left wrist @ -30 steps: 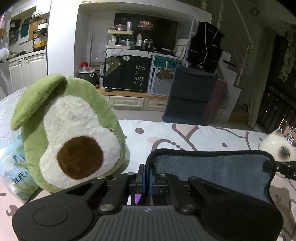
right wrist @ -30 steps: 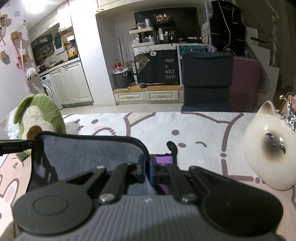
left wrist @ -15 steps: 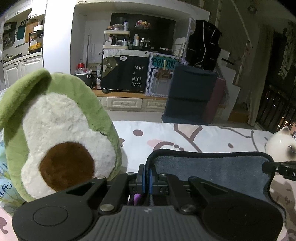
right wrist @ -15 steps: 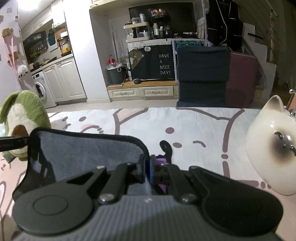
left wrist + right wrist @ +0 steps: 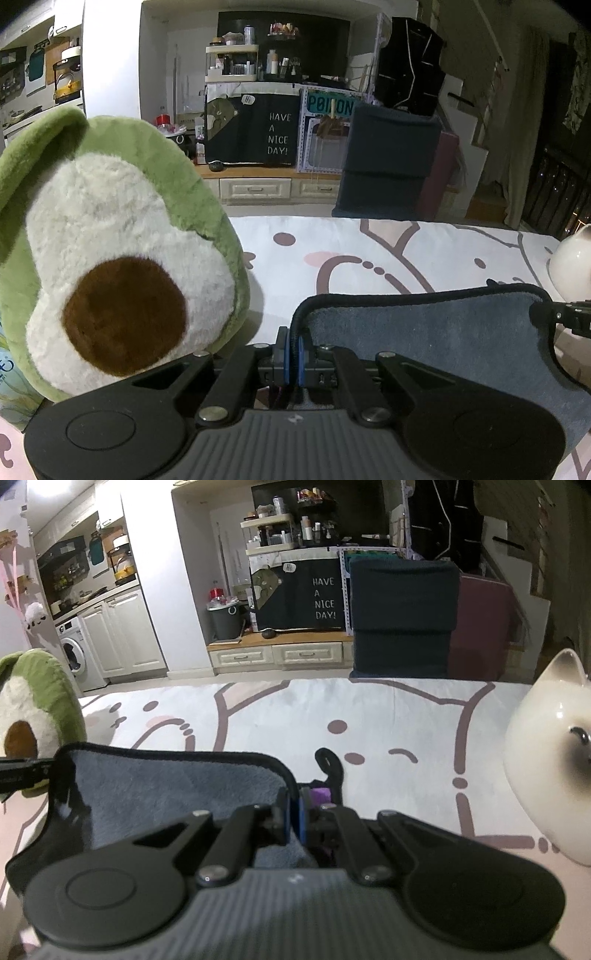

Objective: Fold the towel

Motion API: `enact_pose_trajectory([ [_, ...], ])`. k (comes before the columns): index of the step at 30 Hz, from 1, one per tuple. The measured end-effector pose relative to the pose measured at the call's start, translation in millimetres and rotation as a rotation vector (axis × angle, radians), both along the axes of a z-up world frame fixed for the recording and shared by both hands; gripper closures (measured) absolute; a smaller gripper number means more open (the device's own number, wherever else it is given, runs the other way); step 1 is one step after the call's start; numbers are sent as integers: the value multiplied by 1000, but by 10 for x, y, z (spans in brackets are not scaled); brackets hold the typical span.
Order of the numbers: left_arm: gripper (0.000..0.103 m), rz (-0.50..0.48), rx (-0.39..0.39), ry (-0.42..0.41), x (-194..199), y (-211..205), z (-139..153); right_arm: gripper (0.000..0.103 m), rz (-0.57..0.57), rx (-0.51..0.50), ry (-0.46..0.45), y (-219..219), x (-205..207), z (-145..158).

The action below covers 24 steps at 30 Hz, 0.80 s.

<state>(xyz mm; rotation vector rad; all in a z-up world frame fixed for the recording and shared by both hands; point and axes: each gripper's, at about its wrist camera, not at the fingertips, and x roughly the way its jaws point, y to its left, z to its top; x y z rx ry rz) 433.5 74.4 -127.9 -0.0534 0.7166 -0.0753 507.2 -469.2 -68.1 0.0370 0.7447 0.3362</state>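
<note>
A grey towel [image 5: 424,332] with a black hem hangs stretched between my two grippers above the bed. My left gripper [image 5: 294,354] is shut on the towel's left corner. My right gripper [image 5: 293,819] is shut on the right corner of the towel [image 5: 166,786]. The right gripper's tip shows at the right edge of the left wrist view [image 5: 565,317], and the left gripper's tip shows at the left edge of the right wrist view [image 5: 22,771]. A black hanging loop [image 5: 328,764] sticks up by the right corner. The towel's lower part is hidden behind the grippers.
A green avocado plush [image 5: 103,251] stands close on the left, also seen in the right wrist view [image 5: 33,712]. A white cat figure [image 5: 550,760] stands at the right. The bedsheet [image 5: 332,709] with a cartoon print stretches ahead. Beyond its far edge are cabinets and a dark seat [image 5: 402,616].
Both grippers have moved forward over the bed with the towel held between them. The avocado plush and the cat figure now look nearer and larger. Both grips are unchanged.
</note>
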Motion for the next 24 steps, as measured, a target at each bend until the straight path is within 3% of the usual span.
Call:
enact_pose_trajectory([
  [5, 97, -3, -10, 16, 12, 4, -22, 96, -6, 1, 7, -1, 30, -43],
  [8, 91, -1, 0, 36, 27, 2, -47, 82, -1, 26, 30, -13, 42, -77],
  [10, 62, 0, -4, 65, 32, 20, -74, 52, -10, 14, 38, -9, 46, -83],
  [13, 36, 8, -8, 75, 17, 34, -90, 36, -7, 7, 42, -18, 31, -93],
  [19, 10, 8, 2, 102, -11, 19, -97, 20, -17, 3, 60, -47, 23, -108],
  [24, 0, 7, 3, 112, -40, 4, -71, 10, -35, 0, 75, -97, -4, -116],
])
